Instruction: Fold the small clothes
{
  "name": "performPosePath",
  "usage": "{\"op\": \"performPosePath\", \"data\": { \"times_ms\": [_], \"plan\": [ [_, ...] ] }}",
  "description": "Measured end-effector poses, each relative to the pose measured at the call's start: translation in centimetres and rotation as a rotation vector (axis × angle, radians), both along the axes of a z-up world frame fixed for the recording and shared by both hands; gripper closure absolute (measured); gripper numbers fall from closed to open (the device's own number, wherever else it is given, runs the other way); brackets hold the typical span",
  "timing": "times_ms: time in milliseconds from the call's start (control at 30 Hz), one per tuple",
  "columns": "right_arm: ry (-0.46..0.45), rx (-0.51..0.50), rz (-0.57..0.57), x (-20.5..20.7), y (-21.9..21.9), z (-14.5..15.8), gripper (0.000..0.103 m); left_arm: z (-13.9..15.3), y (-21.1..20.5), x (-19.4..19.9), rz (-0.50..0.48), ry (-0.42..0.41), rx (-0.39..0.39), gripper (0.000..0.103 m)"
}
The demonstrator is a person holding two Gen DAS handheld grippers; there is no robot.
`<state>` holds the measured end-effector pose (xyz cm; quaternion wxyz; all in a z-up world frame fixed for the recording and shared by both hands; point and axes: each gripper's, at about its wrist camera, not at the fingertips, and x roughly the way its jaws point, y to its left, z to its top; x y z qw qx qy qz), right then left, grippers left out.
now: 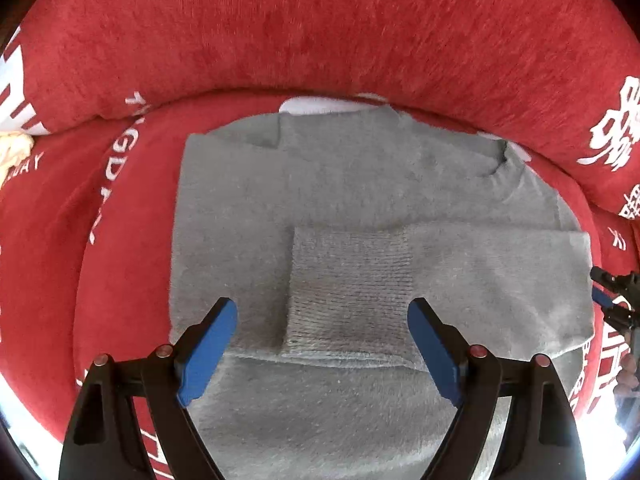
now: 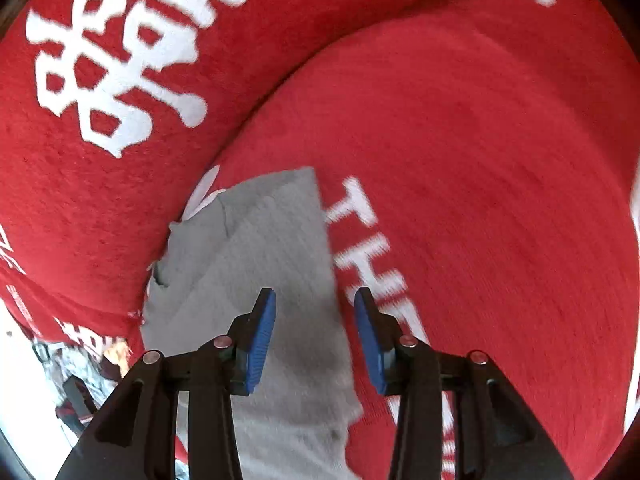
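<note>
A small grey fuzzy sweater [image 1: 332, 184] lies flat on a red seat cushion [image 1: 132, 184]. One sleeve is folded across its body, with the ribbed cuff [image 1: 352, 280] near the middle. My left gripper [image 1: 322, 312] is open and empty, its blue pads either side of the cuff, just above it. In the right wrist view the sweater [image 2: 260, 264] shows its right edge. My right gripper [image 2: 315, 308] is open and empty above that edge. The right gripper also shows at the right edge of the left wrist view [image 1: 618, 292].
A red back cushion [image 1: 320, 28] with white lettering rises behind the sweater; it also shows in the right wrist view [image 2: 100, 92]. The red seat [image 2: 480, 200] extends to the right. A cream object [image 1: 14, 150] lies at the far left.
</note>
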<state>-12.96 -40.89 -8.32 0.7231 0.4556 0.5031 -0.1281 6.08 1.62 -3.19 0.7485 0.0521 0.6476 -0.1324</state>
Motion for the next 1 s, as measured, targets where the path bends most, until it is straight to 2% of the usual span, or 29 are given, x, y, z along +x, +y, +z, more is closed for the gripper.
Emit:
{"op": "performPosePath", "data": {
  "times_ms": [33, 67, 100, 167, 233, 300, 333, 367, 400, 533, 633, 667, 700, 767, 867, 900, 933, 967, 1000],
  "plan": [
    [0.020, -0.020, 0.022, 0.6, 0.1, -0.1, 0.061, -0.1, -0.3, -0.1, 0.008, 0.003, 0.002, 0.016],
    [0.039, -0.047, 0.041, 1.2, 0.1, 0.2, 0.082, -0.1, -0.3, 0.0, 0.020, 0.003, 0.002, 0.016],
    [0.068, -0.071, 0.064, 1.6, 0.2, 0.5, 0.096, 0.1, -0.2, 0.0, 0.026, -0.002, -0.002, 0.016],
    [0.084, -0.128, 0.101, 2.0, 0.4, 1.5, 0.096, 0.5, -0.2, -0.1, 0.022, -0.021, 0.004, 0.016],
    [0.111, -0.195, 0.139, 2.1, 0.5, 1.8, 0.099, 0.1, -0.5, -0.3, -0.012, -0.038, 0.048, 0.016],
    [0.211, -0.267, 0.138, 1.9, -0.2, 0.7, 0.103, -1.8, -0.9, -0.6, -0.076, -0.026, 0.156, 0.016],
    [0.190, -0.253, 0.118, 1.6, -0.6, 0.6, 0.103, -2.6, -0.8, -0.7, -0.089, -0.012, 0.182, 0.014],
    [0.168, -0.220, 0.087, 1.1, -1.0, 0.7, 0.103, -2.4, -0.2, -0.6, -0.069, -0.024, 0.139, 0.014],
    [0.157, -0.199, 0.065, 0.7, -1.2, 0.9, 0.103, -2.3, 0.2, -0.5, -0.059, -0.015, 0.128, 0.014],
    [0.147, -0.214, 0.087, -1.0, 0.0, 2.2, 0.101, -1.8, 1.2, -0.3, -0.041, 0.003, 0.133, 0.014],
    [0.145, -0.182, 0.108, -2.4, 1.6, 2.8, 0.096, -1.2, 1.5, -0.5, -0.047, 0.004, 0.144, 0.014],
    [0.140, -0.165, 0.109, -2.9, 1.8, 3.1, 0.085, -0.9, 1.7, -0.7, -0.045, 0.006, 0.141, 0.014],
    [0.132, -0.146, 0.109, -3.3, 2.4, 3.1, 0.066, -0.6, 1.8, -0.9, -0.043, 0.005, 0.135, 0.014],
    [0.107, -0.113, 0.104, -3.8, 3.7, 3.7, 0.046, 0.0, 1.8, -1.3, -0.044, 0.003, 0.126, 0.014],
    [0.105, -0.084, 0.086, -4.3, 4.5, 3.1, 0.046, 0.7, 1.4, -2.0, -0.065, -0.010, 0.119, 0.014],
    [0.118, -0.078, 0.074, -4.4, 4.4, 2.7, 0.049, 0.8, 1.2, -2.3, -0.077, -0.016, 0.120, 0.014],
    [0.138, -0.060, 0.049, -4.6, 4.1, 1.7, 0.058, 0.9, 1.0, -2.4, -0.084, -0.020, 0.123, 0.014],
    [0.146, -0.039, 0.034, -4.9, 3.7, 1.1, 0.087, 0.8, 0.7, -2.7, -0.093, -0.022, 0.129, 0.014],
    [0.151, -0.008, 0.017, -5.2, 3.4, 0.3, 0.087, 0.8, 0.7, -2.9, -0.096, -0.021, 0.131, 0.014]
  ]
}}
